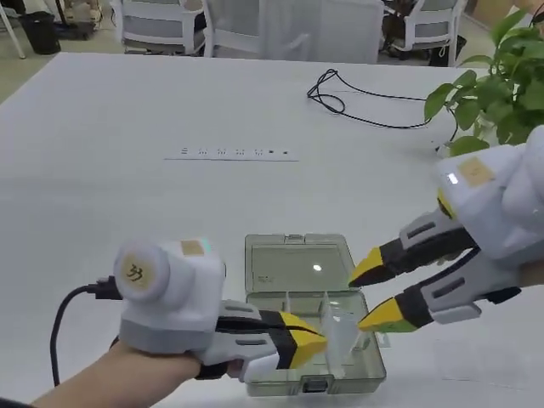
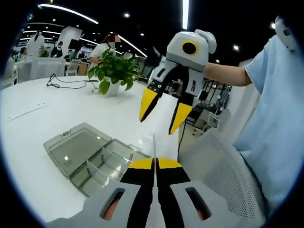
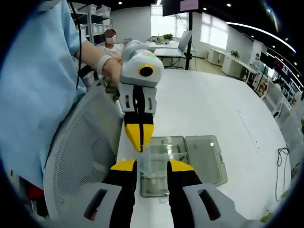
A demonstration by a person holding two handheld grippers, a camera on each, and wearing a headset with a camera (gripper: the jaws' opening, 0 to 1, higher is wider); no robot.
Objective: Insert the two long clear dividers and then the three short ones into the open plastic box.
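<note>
Office: white desks [image 1: 170, 102], swivel chairs [image 1: 161, 21]

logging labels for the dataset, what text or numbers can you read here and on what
"33", handwritten, uncertain: round yellow sticker on the left gripper.
Row of small printed marks on the table: too small to read.
Square yellow label on the right gripper: nothing legible.
</note>
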